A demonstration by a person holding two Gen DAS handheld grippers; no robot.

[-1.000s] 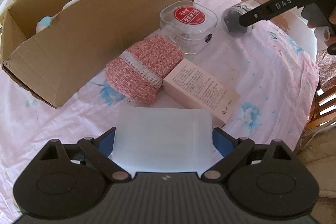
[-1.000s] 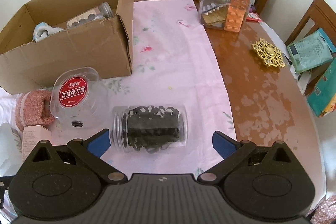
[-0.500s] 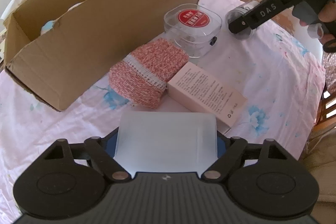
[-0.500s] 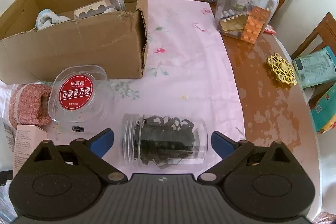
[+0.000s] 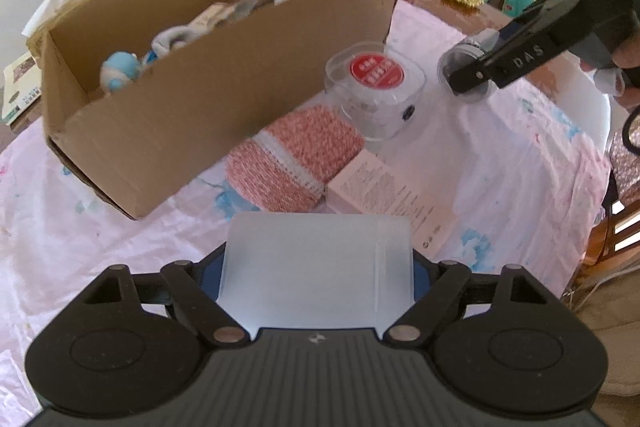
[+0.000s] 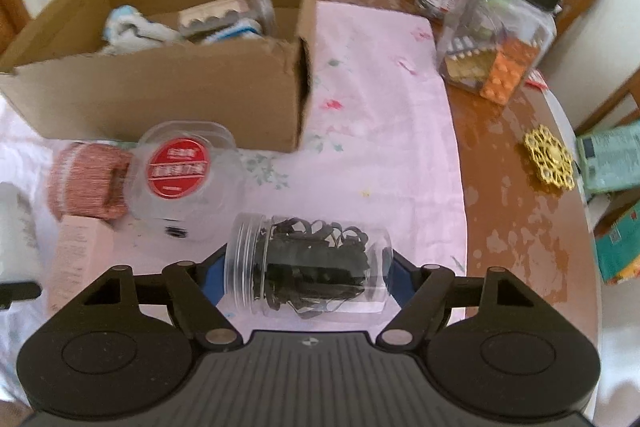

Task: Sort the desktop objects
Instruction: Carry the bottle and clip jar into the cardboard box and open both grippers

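Jar (image 6: 308,265) lies sideways, clamped between right jaws.

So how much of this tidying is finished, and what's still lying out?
Partly done: the cardboard box already holds several items. In hand now: the left claw grips a frosted plastic box, and the right claw is shut on a clear jar of black bands. Still on the cloth: the pink knitted piece, the red-lidded tub and the pink carton.

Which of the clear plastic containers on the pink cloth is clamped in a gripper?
The clear jar of black hair ties, lying sideways between the right gripper fingers; the red-labelled clear tub sits free.
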